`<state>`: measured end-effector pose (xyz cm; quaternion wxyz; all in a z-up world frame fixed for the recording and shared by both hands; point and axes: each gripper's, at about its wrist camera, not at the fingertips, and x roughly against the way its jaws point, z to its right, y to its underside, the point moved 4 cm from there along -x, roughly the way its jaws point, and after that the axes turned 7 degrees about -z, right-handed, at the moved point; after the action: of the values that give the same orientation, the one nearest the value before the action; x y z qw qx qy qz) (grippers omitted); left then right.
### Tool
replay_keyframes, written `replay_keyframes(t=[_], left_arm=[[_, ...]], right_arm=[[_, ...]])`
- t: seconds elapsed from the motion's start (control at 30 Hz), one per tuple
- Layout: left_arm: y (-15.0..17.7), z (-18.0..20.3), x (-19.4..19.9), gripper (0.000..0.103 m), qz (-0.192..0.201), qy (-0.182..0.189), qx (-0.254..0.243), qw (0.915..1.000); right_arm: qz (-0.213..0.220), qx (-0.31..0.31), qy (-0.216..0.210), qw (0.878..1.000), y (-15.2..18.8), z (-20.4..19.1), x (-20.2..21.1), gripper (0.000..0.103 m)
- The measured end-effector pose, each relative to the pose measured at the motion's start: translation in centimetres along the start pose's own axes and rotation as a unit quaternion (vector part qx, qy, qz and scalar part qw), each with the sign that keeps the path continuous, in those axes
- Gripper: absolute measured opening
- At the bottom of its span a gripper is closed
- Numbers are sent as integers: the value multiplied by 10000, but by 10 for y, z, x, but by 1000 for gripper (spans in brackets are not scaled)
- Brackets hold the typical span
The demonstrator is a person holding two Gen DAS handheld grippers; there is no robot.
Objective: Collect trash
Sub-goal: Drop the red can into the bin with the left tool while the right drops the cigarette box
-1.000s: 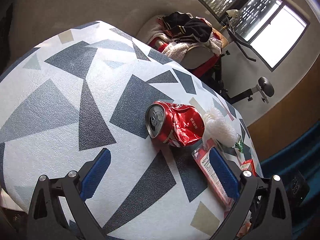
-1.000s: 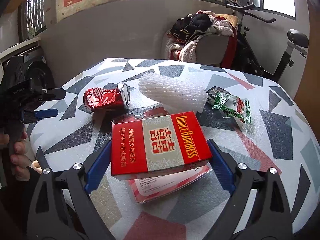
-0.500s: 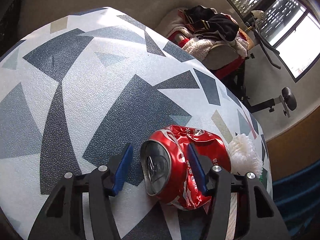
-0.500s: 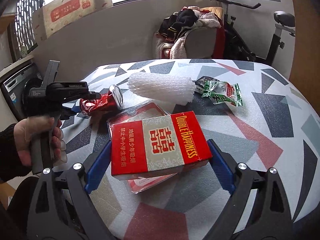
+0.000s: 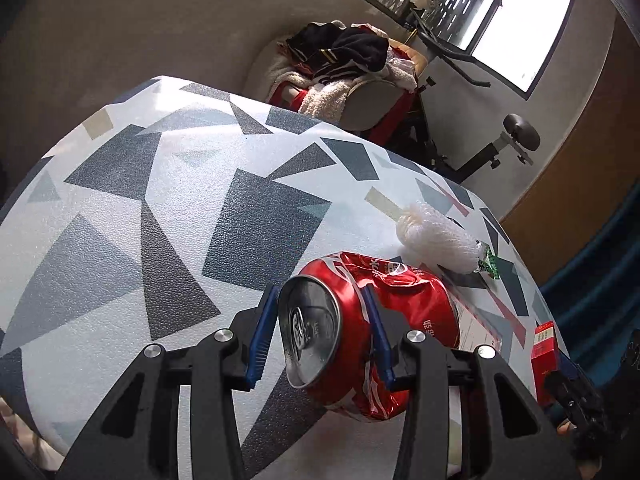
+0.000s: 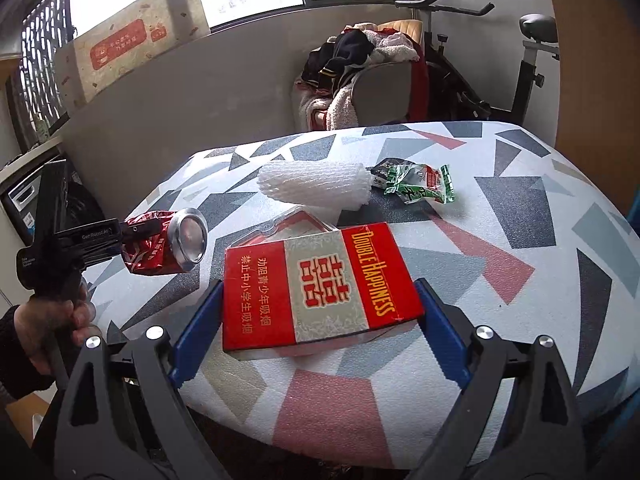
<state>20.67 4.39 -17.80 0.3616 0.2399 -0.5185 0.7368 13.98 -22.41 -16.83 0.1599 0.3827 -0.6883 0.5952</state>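
Observation:
My left gripper (image 5: 320, 328) is shut on a crushed red soda can (image 5: 404, 312) and holds it just above the patterned table (image 5: 140, 208); the can also shows in the right wrist view (image 6: 160, 246). My right gripper (image 6: 318, 330) is shut on a red cigarette pack (image 6: 320, 284) and holds it above the table's near edge. On the table lie a white foam net sleeve (image 6: 312, 182), a green snack wrapper (image 6: 420, 184) and a clear plastic blister pack (image 6: 296, 222), partly hidden under the cigarette pack.
A chair piled with clothes (image 6: 360, 64) and an exercise bike (image 6: 528, 56) stand beyond the table's far edge. A cardboard box (image 6: 132, 48) sits on the wall ledge at the left. A dark appliance (image 6: 24, 208) stands at the far left.
My left gripper moved in on the can, closed on it and lifted it off the table. My right gripper kept hold of the cigarette pack and rose a little.

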Motion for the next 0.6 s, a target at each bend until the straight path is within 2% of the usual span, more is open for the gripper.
replay_keyframes(t=[0.13, 0.33, 0.47, 0.6], left_arm=[[32, 20, 34, 42, 101, 32, -719, 9974], [83, 43, 69, 42, 58, 120, -1493, 9887], [111, 50, 72, 42, -129, 166, -1772, 9839], [129, 54, 68, 42, -289, 242, -1812, 9827]], right_arm=[[58, -41, -12, 10000, 8, -8, 16, 90], [166, 31, -20, 9999, 19, -22, 41, 90], [205, 97, -9, 9997, 25, -28, 52, 90], [215, 106, -5, 9997, 28, -29, 57, 90]])
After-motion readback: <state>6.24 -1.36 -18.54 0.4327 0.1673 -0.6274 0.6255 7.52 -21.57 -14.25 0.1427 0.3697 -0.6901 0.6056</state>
